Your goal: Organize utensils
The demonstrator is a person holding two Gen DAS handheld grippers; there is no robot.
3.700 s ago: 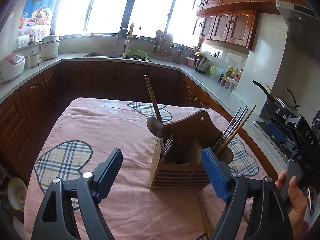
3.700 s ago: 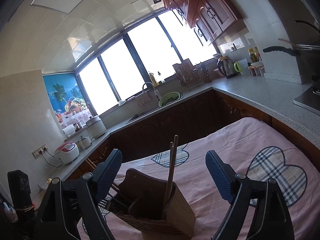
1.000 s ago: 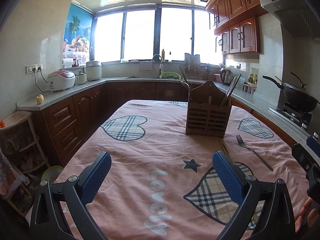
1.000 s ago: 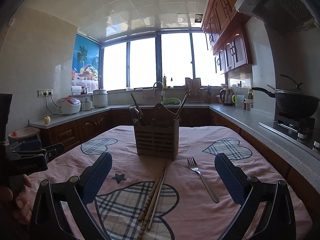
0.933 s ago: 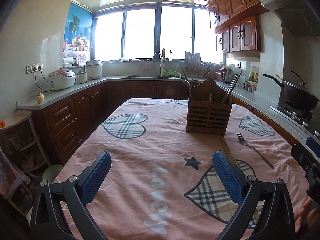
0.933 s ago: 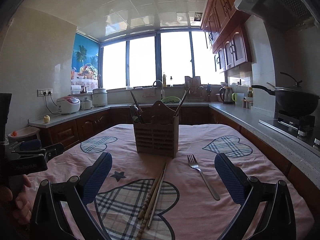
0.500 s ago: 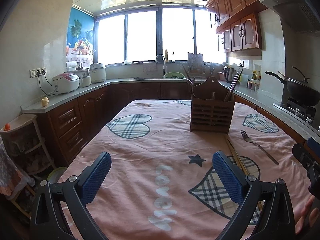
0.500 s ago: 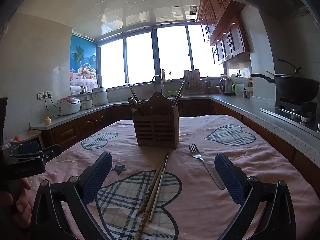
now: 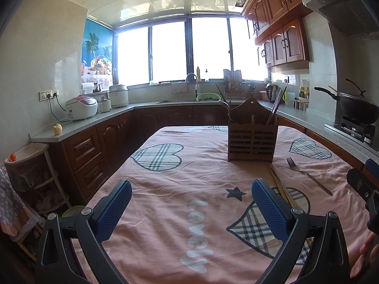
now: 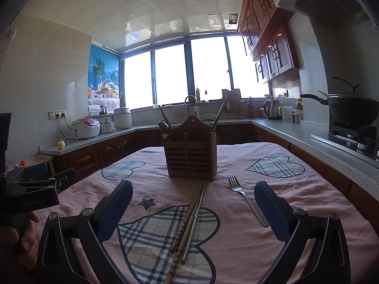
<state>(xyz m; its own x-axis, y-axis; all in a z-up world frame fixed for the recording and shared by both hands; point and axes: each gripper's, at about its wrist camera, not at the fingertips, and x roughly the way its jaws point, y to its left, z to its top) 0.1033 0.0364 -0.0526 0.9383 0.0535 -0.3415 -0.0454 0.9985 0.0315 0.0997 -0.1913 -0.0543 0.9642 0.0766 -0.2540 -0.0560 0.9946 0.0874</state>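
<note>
On pink heart-print tablecloth (image 10: 279, 189), wooden utensil caddy (image 10: 191, 159) stands upright, holding spoon, fork, chopsticks. Near side of caddy: loose chopsticks (image 10: 189, 222) lying flat, tips almost touching caddy base. Right of caddy base: fork (image 10: 246, 200) flat, tines toward caddy. Right gripper (image 10: 193, 209) low over cloth, fingers spread wide, empty; chopsticks between its fingers, fork just inside right finger. Left gripper (image 9: 190, 207) spread wide, empty, left of chopsticks. Nothing between grippers and caddy. Beyond caddy: counter, sink, windows. Wok (image 10: 350, 112) on stove, far right.
</note>
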